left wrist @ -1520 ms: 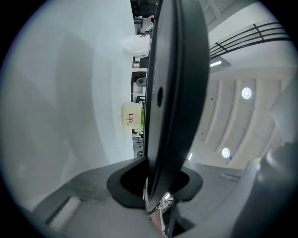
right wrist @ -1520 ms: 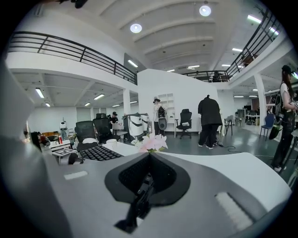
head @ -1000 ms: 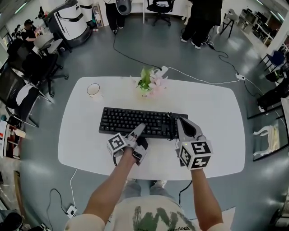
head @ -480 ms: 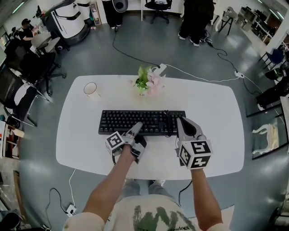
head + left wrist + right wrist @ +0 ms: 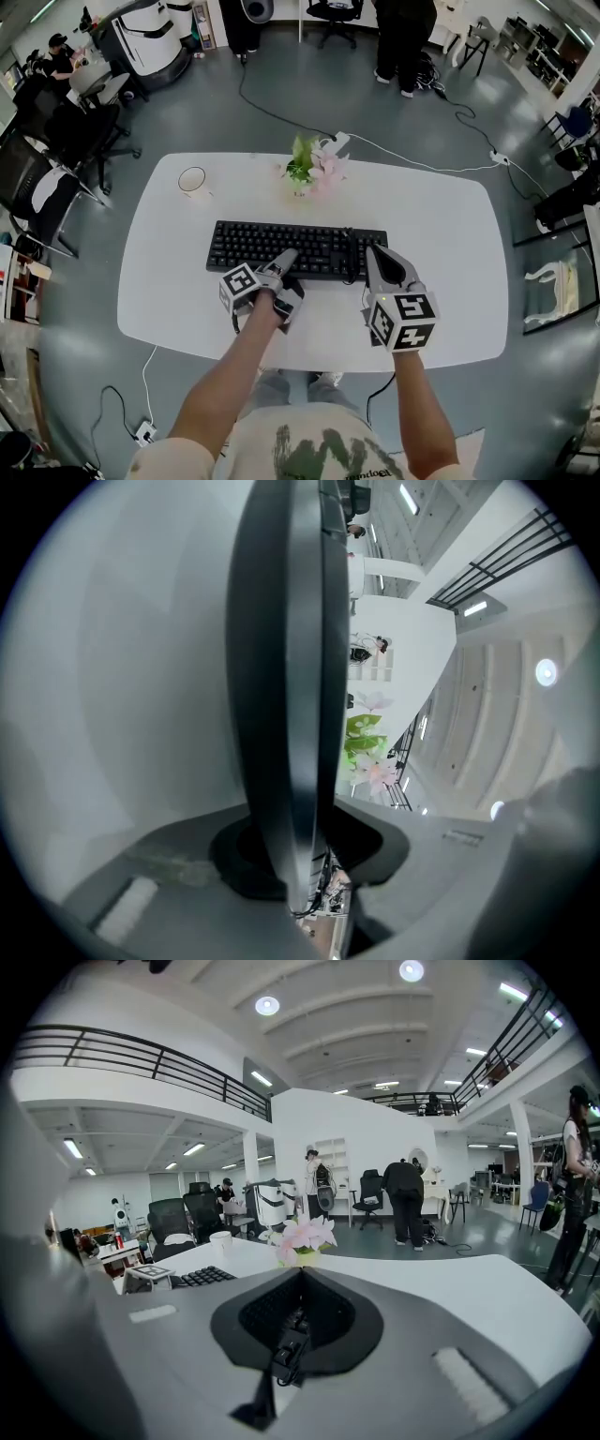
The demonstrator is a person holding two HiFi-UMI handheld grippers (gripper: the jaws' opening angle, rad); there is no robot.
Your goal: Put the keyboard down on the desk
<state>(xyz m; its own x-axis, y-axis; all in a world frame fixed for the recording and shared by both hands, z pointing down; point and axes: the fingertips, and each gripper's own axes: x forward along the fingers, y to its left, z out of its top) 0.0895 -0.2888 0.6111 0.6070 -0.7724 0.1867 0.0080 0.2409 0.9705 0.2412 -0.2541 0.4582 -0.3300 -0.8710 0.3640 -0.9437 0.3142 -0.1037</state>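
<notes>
White ceramic mug (image 5: 193, 181): ahead and well left of the left gripper (image 5: 287, 259), past the keyboard. Its contents aren't readable. Small pot of pink flowers with green leaves (image 5: 311, 169): ahead of both grippers, beyond the keyboard, roughly between their lines.

Black rectangular keyboard (image 5: 262, 246): lies across the white oval table (image 5: 450, 244), directly in front of both grippers. The left gripper is rolled on its side and pinches the keyboard's near edge, with the slab running between its jaws. Can't tell if that edge is lifted off the table.

Right gripper (image 5: 371, 253): jaws pressed together, nothing pinched. Its tips are over the keyboard's right end, just right of the black cable (image 5: 352, 251) looped across the keys.

Vs a second ago: keyboard is in the same spot relative to mug and flowers, and both grippers are at the same places on it. No clear change.

Room:
- Grey floor (image 5: 281, 103) with a white cord (image 5: 422, 167) trailing past the table's far side.
- Black office chairs (image 5: 75, 141) far left of the left gripper.
- Standing person (image 5: 403, 37) far ahead.
- Railed mezzanine (image 5: 141, 1049) overhead in the right gripper view.
</notes>
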